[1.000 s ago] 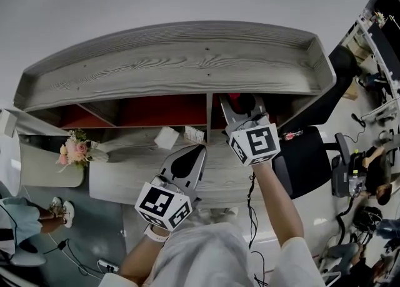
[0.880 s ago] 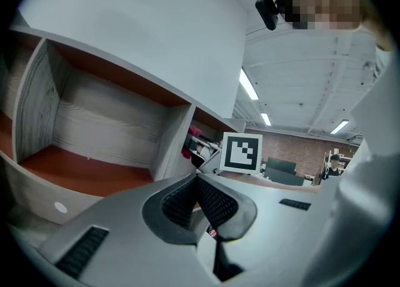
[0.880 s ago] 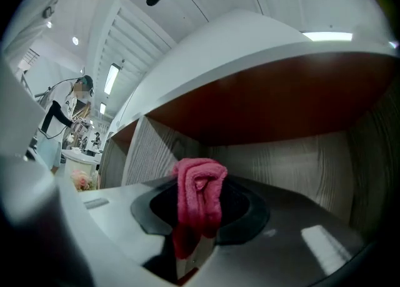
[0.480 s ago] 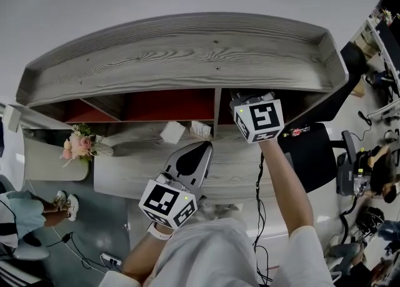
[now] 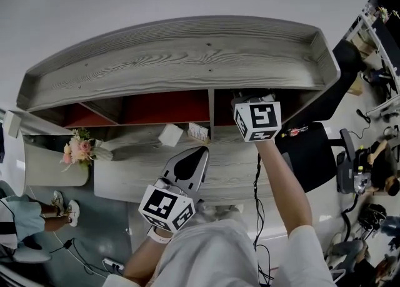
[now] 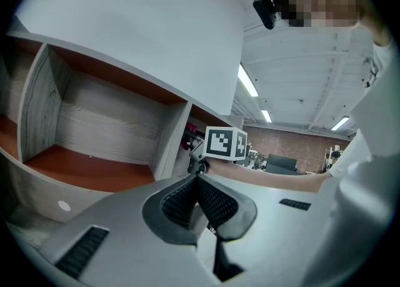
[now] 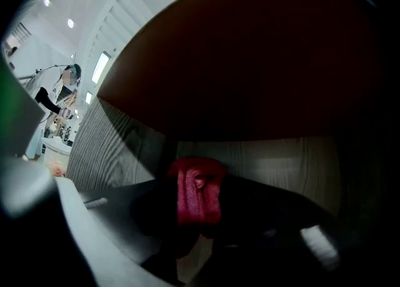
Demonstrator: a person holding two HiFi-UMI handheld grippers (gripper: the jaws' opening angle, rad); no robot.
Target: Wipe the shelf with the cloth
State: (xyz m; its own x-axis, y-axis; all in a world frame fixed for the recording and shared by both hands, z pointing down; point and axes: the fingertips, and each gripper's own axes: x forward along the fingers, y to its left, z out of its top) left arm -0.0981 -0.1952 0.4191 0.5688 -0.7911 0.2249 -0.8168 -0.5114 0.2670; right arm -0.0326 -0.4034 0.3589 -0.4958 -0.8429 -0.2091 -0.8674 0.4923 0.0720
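The right gripper (image 5: 252, 100) is clenching a red cloth (image 7: 198, 193) between its jaws, the bunched fabric bulging out past the fingertips. It is pointing into the right-hand compartment of the grey wood-grain shelf (image 5: 175, 60), just to the 3 o'clock side of the vertical divider (image 5: 211, 112), with its marker cube (image 5: 257, 120) sticking out at the compartment's mouth. In the right gripper view the cloth is showing against a pale wood-grain panel, under the compartment's dark red-brown ceiling; whether it is pressing on a surface cannot be told. The left gripper (image 6: 197, 187) is hanging at about 7 o'clock from the right one, over the lower wooden ledge (image 5: 125, 182). Its ribbed pads are pressing together with nothing between them, and its nose is aiming toward the divider. On the ledge, a small white box (image 5: 170, 134) and a printed card (image 5: 197, 132) are sitting near each other at 12 o'clock from the left gripper's tip. A bunch of pink flowers (image 5: 75, 148) is lying well apart at 9 o'clock. A black chair (image 5: 309, 154) is standing at 4 o'clock from the right gripper.
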